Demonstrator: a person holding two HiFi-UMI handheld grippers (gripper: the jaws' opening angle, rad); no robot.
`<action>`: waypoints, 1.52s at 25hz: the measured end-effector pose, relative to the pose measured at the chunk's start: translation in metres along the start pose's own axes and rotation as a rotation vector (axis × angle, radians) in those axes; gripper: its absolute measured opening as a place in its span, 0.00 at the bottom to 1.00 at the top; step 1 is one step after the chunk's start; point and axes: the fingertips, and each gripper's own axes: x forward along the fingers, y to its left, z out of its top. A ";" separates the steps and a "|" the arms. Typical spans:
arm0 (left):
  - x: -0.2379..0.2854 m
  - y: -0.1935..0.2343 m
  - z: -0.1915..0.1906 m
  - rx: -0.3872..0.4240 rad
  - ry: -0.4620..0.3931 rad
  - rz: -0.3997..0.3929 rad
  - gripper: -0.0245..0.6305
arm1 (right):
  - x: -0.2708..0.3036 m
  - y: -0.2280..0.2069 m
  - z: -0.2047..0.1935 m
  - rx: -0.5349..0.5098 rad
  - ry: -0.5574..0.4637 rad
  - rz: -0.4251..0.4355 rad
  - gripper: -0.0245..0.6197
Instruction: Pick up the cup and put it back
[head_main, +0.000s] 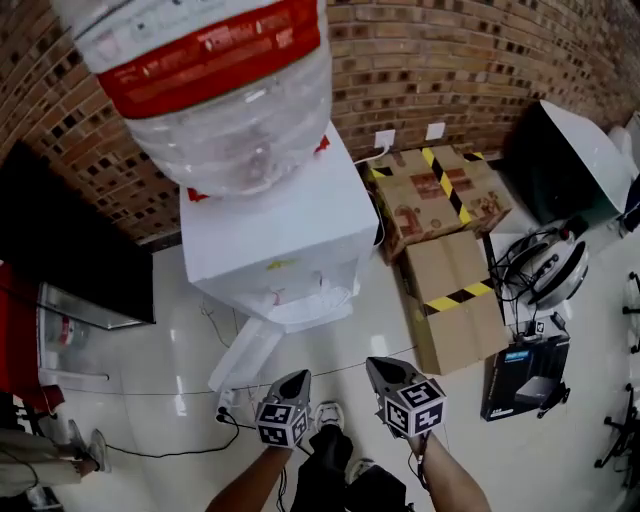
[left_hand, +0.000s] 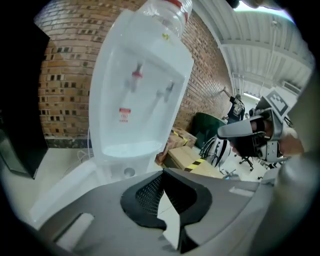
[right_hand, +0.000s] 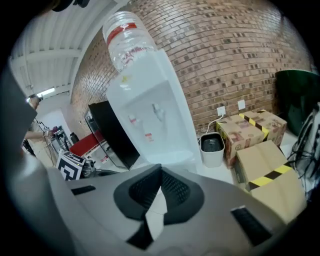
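A white water dispenser (head_main: 270, 230) with a clear bottle (head_main: 220, 80) on top stands against the brick wall. Its two taps (left_hand: 136, 75) and drip shelf (left_hand: 122, 148) face me in the left gripper view. No cup shows in any view. In the head view my left gripper (head_main: 296, 380) and right gripper (head_main: 378, 367) hang side by side low in front of the dispenser, apart from it. Each one's jaws meet at the tips with nothing between them, as seen for the left gripper (left_hand: 162, 175) and the right gripper (right_hand: 160, 172).
Taped cardboard boxes (head_main: 440, 195) (head_main: 455, 300) lie to the dispenser's right, with a white bin (right_hand: 212, 147) between. A black box (head_main: 525, 375) and cabled gear (head_main: 550, 265) sit further right. A black cabinet (head_main: 70, 250) stands left. A cable (head_main: 180, 450) crosses the floor.
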 end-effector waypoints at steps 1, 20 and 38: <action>-0.024 -0.015 0.014 -0.016 -0.001 0.007 0.04 | -0.019 0.014 0.013 0.003 0.000 0.003 0.05; -0.363 -0.175 0.154 -0.058 -0.214 0.116 0.04 | -0.301 0.217 0.134 -0.136 -0.187 0.051 0.05; -0.544 -0.182 0.065 -0.007 -0.240 -0.040 0.04 | -0.394 0.411 0.000 -0.077 -0.245 -0.045 0.05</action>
